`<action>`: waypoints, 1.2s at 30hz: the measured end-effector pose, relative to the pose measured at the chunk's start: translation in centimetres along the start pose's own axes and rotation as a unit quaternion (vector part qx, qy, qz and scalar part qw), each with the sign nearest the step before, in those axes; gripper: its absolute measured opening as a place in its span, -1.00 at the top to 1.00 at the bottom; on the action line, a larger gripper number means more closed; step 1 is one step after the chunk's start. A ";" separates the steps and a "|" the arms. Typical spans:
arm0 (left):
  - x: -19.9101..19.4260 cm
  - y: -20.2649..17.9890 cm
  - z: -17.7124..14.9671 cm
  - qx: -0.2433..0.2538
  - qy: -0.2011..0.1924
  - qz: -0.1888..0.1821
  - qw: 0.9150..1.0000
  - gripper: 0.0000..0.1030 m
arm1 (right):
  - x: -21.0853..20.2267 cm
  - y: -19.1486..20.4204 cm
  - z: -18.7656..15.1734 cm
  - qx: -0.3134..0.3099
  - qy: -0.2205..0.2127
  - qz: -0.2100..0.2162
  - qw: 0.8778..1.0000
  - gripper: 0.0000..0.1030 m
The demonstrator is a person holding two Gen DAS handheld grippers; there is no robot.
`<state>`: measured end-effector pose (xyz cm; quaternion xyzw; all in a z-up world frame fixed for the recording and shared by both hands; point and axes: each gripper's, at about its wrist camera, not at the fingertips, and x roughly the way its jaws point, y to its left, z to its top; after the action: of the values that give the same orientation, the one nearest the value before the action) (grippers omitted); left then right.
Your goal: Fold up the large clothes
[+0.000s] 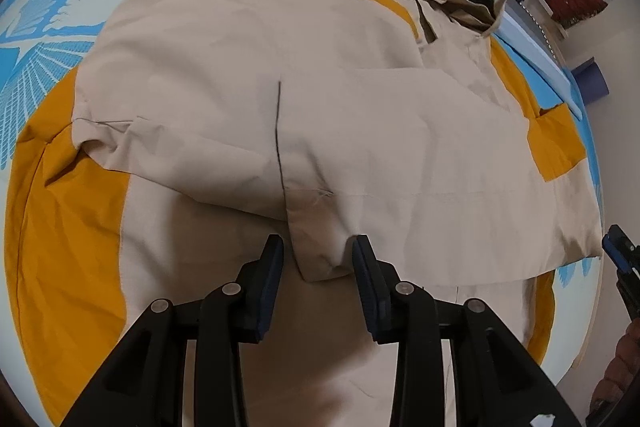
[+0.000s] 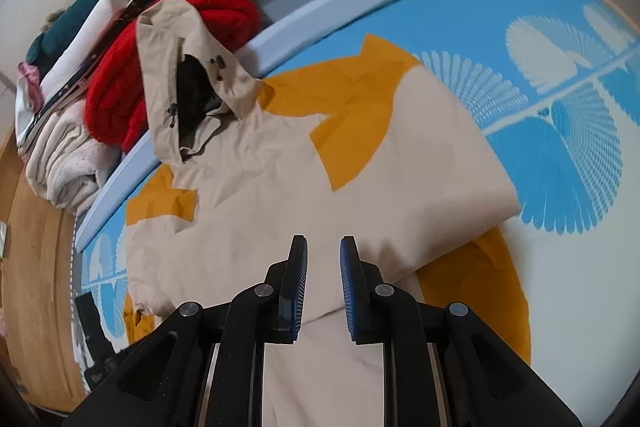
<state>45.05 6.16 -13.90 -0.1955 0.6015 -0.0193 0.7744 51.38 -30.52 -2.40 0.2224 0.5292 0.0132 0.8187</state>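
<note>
Both the left gripper (image 1: 318, 247) and right gripper (image 2: 323, 247) had matte black linkage arms, round silver pivot pins, and dark blue ribbed finger pads (image 2: 349, 291).

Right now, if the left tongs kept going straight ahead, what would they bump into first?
Most likely the folded-in beige sleeve cuff of the jacket: it lies right between the open left tongs. Depth is hard to judge here.

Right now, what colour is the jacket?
Beige with mustard-yellow panels; the jacket shows best in the left wrist view.
</note>
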 end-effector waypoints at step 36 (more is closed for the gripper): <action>-7.4 10.9 4.1 -0.194 -0.098 0.017 0.976 0.43 | 9.4 -10.2 -0.9 0.223 0.135 0.006 0.965 0.43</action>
<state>44.60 19.34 -9.84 -0.3325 0.5179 0.1302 0.7773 52.58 -37.03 -14.65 0.3991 0.6230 -0.0703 0.6690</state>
